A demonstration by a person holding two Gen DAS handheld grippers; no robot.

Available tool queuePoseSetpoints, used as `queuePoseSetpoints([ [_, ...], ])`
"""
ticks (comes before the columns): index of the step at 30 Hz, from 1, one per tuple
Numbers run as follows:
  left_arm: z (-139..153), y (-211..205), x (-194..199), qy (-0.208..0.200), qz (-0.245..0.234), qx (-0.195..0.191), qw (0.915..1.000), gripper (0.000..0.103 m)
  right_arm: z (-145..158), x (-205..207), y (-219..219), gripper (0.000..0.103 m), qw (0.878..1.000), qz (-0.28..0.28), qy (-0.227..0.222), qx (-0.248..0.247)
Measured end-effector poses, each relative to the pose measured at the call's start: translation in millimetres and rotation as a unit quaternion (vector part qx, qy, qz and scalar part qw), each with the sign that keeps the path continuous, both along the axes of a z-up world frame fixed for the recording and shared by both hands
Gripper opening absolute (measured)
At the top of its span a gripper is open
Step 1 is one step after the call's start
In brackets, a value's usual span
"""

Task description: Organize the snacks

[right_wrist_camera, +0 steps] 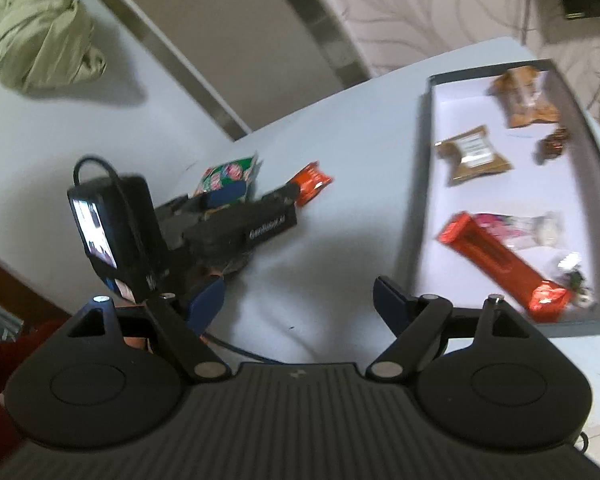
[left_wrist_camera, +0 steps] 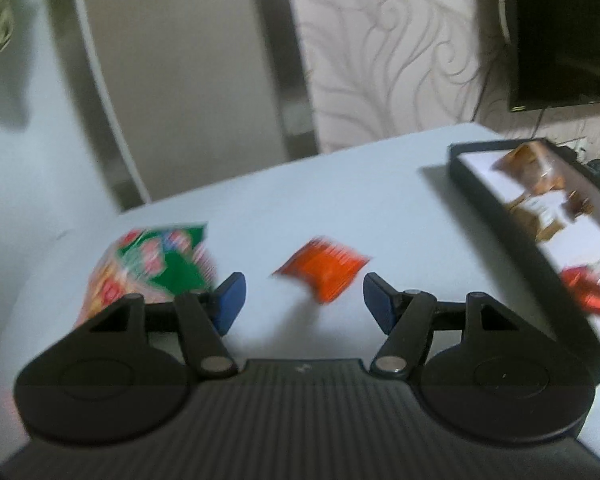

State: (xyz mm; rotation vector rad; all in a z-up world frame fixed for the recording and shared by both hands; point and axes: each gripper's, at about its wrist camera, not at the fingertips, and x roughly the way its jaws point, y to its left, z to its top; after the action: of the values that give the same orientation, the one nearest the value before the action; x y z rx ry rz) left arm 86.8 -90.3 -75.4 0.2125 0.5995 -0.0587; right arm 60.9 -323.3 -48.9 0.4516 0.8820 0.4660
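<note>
The left gripper (left_wrist_camera: 304, 300) is open and holds nothing; the small orange packet (left_wrist_camera: 324, 270) lies just ahead on bare table (left_wrist_camera: 340, 184). The right gripper (right_wrist_camera: 300, 304) is open and empty beside the tray's (right_wrist_camera: 420, 216) dark edge.

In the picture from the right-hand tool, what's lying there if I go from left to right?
Green cloth → left gripper → green packet → orange packet → dark tray holding a red bar and brown packets.
</note>
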Motion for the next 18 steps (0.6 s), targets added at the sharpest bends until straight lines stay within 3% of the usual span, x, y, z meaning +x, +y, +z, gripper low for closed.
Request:
queuePoseSetpoints([
  [3, -6.6, 18.5, -6.5, 0.01, 0.003, -0.001, 0.9999, 0.067, -1.3, 5.8, 14.1, 0.085, 1.0, 0.021, 0.009, -0.001],
  [10, -28.6, 49.2, -13.6, 0.025, -0.014, 0.053, 0.9982, 0.07, -8.3, 12.6, 39.2, 0.085, 0.998, 0.048, 0.026, -0.006],
  [13, -36.4, 60.6, -7.5, 0.047, -0.015, 0.052, 0.9974, 0.077, -9.5, 10.8, 44.3, 0.085, 0.998, 0.049, 0.03, -0.009],
  [18, -34.9, 67.6, -7.0, 0.06, -0.006, 0.014, 0.9981, 0.077, -10.6, 5.2, 46.5, 0.085, 0.999, 0.038, 0.032, -0.011],
])
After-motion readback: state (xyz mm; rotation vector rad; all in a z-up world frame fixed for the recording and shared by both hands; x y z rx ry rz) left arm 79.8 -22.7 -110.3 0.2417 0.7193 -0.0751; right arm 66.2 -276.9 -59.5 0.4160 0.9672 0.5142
